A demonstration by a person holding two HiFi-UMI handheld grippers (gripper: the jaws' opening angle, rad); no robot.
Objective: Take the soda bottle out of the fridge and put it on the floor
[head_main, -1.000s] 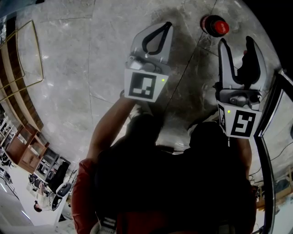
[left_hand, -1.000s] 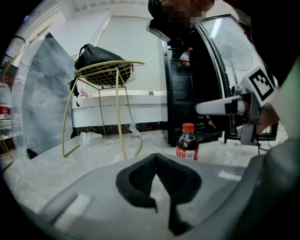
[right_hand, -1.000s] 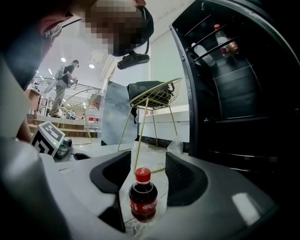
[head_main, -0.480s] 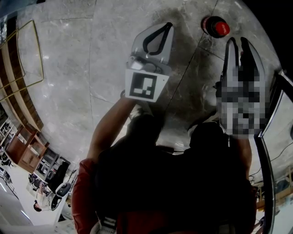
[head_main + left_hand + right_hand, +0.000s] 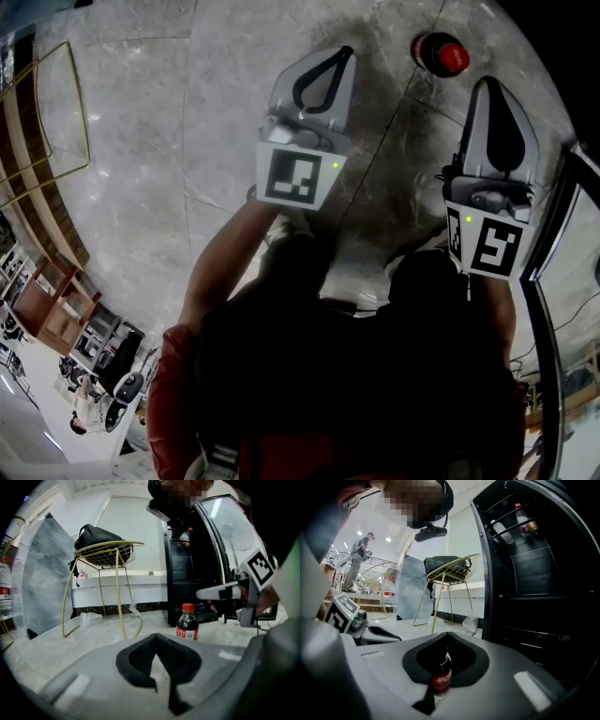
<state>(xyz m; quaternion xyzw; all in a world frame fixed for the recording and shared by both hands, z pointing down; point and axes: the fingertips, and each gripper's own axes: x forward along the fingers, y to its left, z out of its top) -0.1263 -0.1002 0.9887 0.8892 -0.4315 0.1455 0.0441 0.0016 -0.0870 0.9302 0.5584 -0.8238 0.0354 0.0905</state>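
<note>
The fridge (image 5: 543, 573) stands with its glass door (image 5: 229, 531) open. On its upper wire shelf a few bottles (image 5: 520, 522) lie or stand, one with a red cap; the shelves below are too dark to read. The soda bottle (image 5: 442, 53) is out of it. It stands upright on the marble floor (image 5: 187, 141) just in front of the fridge, filled with a dark drink and topped by a red cap. It is ahead of both grippers and touches neither. A gold wire chair (image 5: 105, 555) to the side holds a black bag (image 5: 101, 536) in its basket-like seat, and a large clear water bottle (image 5: 390, 590) with a red band stands farther back. Against a second ago, the right gripper (image 5: 489, 84) has changed. Its jaws stood spread apart then and have just been closing. Now the tips meet with nothing between them, and the soda bottle shows only through the loop behind the tips, well beyond. The left gripper (image 5: 343, 52) is as it was, jaws together and empty, and the soda bottle has not shifted. The soda bottle's red label carries white lettering too small to read. The band on the water bottle is likewise unreadable. The marker cube (image 5: 298, 176) on each gripper shows only a black-and-white square pattern, no words.
</note>
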